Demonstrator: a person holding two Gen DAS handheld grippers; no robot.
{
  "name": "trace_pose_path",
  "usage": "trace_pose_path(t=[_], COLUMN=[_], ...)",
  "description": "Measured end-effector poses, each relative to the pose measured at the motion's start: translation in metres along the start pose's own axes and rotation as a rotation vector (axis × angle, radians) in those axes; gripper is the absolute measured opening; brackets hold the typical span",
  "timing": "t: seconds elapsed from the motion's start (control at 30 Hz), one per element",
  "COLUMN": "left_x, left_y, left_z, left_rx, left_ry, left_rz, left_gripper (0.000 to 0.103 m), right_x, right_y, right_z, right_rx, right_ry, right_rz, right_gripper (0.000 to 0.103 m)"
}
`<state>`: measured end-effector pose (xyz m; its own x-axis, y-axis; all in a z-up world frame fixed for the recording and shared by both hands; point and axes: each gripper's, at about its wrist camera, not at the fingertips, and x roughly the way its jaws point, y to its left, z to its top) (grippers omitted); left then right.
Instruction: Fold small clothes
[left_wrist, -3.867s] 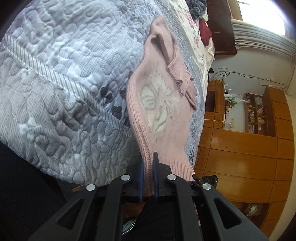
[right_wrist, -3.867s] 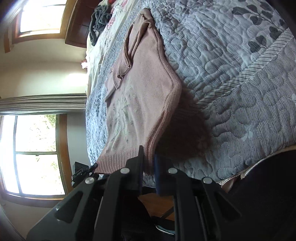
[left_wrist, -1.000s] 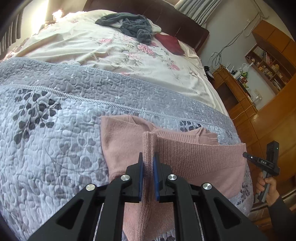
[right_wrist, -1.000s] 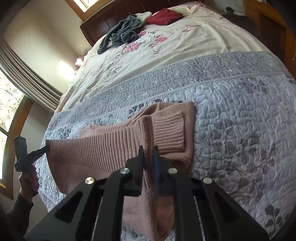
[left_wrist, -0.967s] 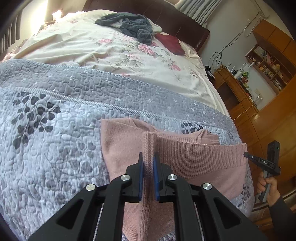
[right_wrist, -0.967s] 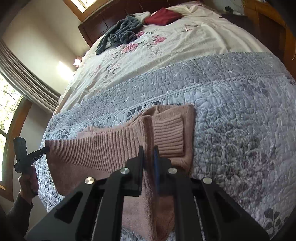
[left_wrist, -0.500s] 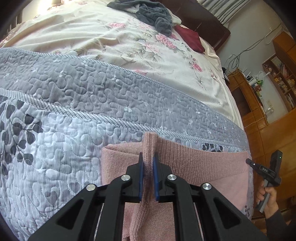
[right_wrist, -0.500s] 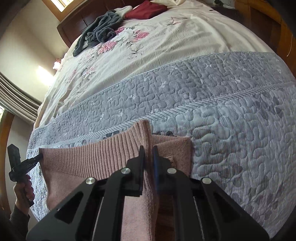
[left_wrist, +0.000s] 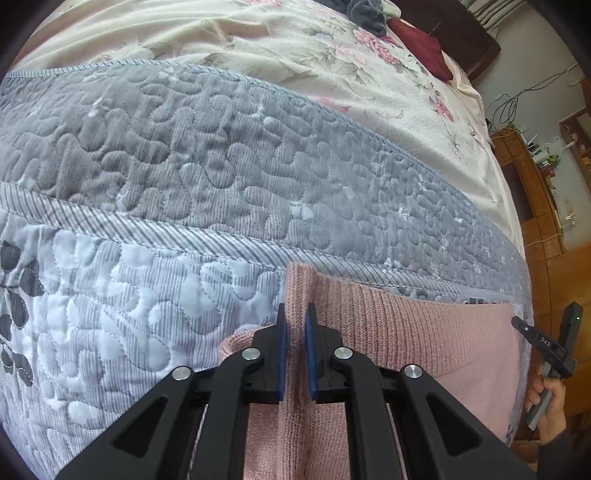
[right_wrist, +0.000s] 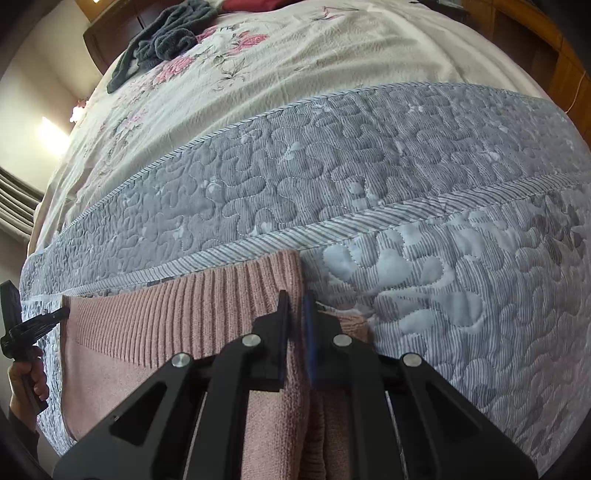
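step: laying the fold | left tongs (left_wrist: 295, 345) and right tongs (right_wrist: 295, 332) each pinch the pink sweater (left_wrist: 406, 332) hem | advice: lower both corners level onto the quilt (left_wrist: 184, 184), then let go

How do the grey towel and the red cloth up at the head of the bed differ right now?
The grey towel is dark grey, crumpled and sprawls over the floral sheet; the red cloth is deep red, lies flatter and sits nearer the headboard. Both lie loose on the bed, away from the pink sweater.

Bed: grey quilt (left_wrist: 221, 177) over floral sheet (left_wrist: 258, 40). Dark headboard (left_wrist: 465, 40). Wooden cabinets (left_wrist: 535, 206) beside bed.
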<state>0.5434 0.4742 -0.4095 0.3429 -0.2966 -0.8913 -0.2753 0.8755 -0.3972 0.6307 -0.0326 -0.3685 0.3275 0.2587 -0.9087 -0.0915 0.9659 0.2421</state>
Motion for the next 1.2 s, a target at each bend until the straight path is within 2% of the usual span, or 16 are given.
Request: trace_pose_path(t=[0.13,0.2,0.23,0.37,0.47,0.57,0.67,0.7,0.83,0.87,0.93,0.97,1.0,1.03,1.1,1.2], left_x=[-0.001,-0.026,-0.039,-0.041,-0.01,0.001,-0.01,-0.022,-0.066,-0.068,-0.058,-0.049,-0.042,-0.039,-0.047,-0.085], left_y=[0.003,-0.002,-0.005,-0.024,-0.021,-0.011,-0.017,-0.019,-0.023,-0.02,-0.01,-0.002,0.005,0.008,0.011,0.003], left_z=[0.001,-0.003,-0.007,-0.033,-0.039,-0.037,-0.037,-0.039,-0.076,-0.09,-0.113,-0.119,-0.123,-0.124,-0.12,-0.125], left_rx=[-0.029,-0.018,0.0,0.08,0.086,0.05,0.058,0.064,0.102,0.113,0.113,0.096,0.086,0.085,0.064,0.098], left_ry=[0.004,-0.084,-0.116,-0.046,0.031,0.046,0.04,0.019,-0.023,-0.012,0.012,0.033,0.038,0.033,0.026,-0.028], left_rz=[0.014,0.055,0.01,-0.19,-0.104,-0.103,-0.088,-0.104,-0.27,-0.271,-0.183,-0.138,-0.116,-0.093,-0.104,-0.183], left_gripper=[0.015,0.024,0.024,0.024,0.024,0.013,0.014,0.022,0.025,0.025,0.025,0.023,0.008,0.004,0.002,0.015], right_x=[0.008,-0.006,-0.018,-0.043,-0.022,0.001,-0.001,-0.01,-0.054,-0.058,-0.051,-0.042,-0.036,-0.033,-0.036,-0.067], right_y=[0.0,-0.004,-0.005,-0.006,-0.002,-0.01,-0.011,-0.007,0.007,0.004,-0.003,-0.009,-0.016,-0.021,-0.018,-0.004], right_z=[-0.007,-0.008,-0.009,-0.021,-0.03,-0.036,-0.037,-0.038,-0.062,-0.071,-0.092,-0.1,-0.104,-0.106,-0.101,-0.103], right_rx=[-0.039,-0.01,0.005,0.032,0.022,0.01,0.003,-0.006,-0.035,-0.046,-0.053,-0.052,-0.043,-0.025,-0.012,-0.032], right_ry=[-0.008,-0.054,-0.096,-0.124,-0.042,-0.008,-0.004,-0.007,-0.025,-0.016,0.024,0.044,0.043,0.037,0.048,0.021], right_rz=[0.012,0.026,0.037,0.197,0.241,0.184,0.176,0.161,0.288,0.3,0.27,0.24,0.243,0.261,0.247,0.278], right_gripper=[0.012,0.027,0.027,0.027,0.025,0.001,0.0,0.002,0.01,0.01,0.01,0.001,0.0,0.0,0.0,0.008])
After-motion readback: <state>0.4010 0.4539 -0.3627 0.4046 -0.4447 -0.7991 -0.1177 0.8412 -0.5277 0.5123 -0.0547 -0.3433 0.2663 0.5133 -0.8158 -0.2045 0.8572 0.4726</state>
